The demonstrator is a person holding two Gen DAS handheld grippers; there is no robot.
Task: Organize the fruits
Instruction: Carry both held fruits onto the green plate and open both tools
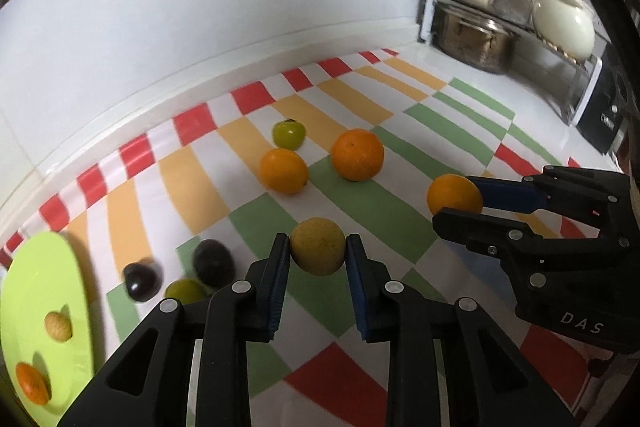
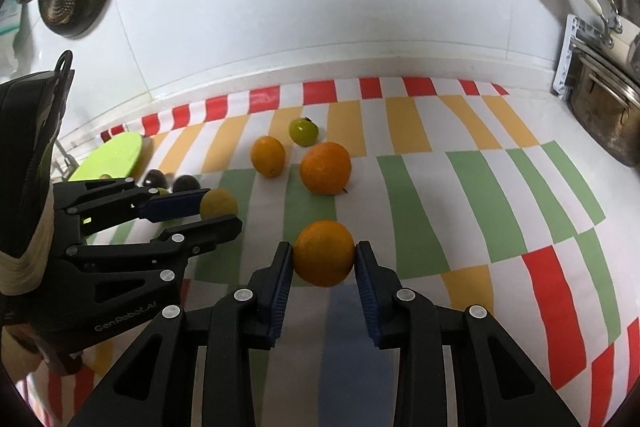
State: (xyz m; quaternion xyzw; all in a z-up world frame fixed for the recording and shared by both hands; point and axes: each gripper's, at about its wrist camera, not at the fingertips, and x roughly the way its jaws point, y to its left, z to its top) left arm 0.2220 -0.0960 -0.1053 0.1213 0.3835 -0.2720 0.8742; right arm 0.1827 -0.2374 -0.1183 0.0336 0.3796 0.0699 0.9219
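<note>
While the left tool (image 1: 318, 251) clamps a yellow fruit (image 1: 317, 246) between its pads, the right tool (image 2: 324, 255) clamps an orange (image 2: 324, 253) in the same way. Both fruits sit at the fingertips, over the striped cloth (image 2: 480, 187) on the bench. Ahead of both tools lie two oranges (image 1: 283, 170) and a green fruit (image 1: 289, 134). Left of the left tool stands a green plate (image 1: 44, 267).
</note>
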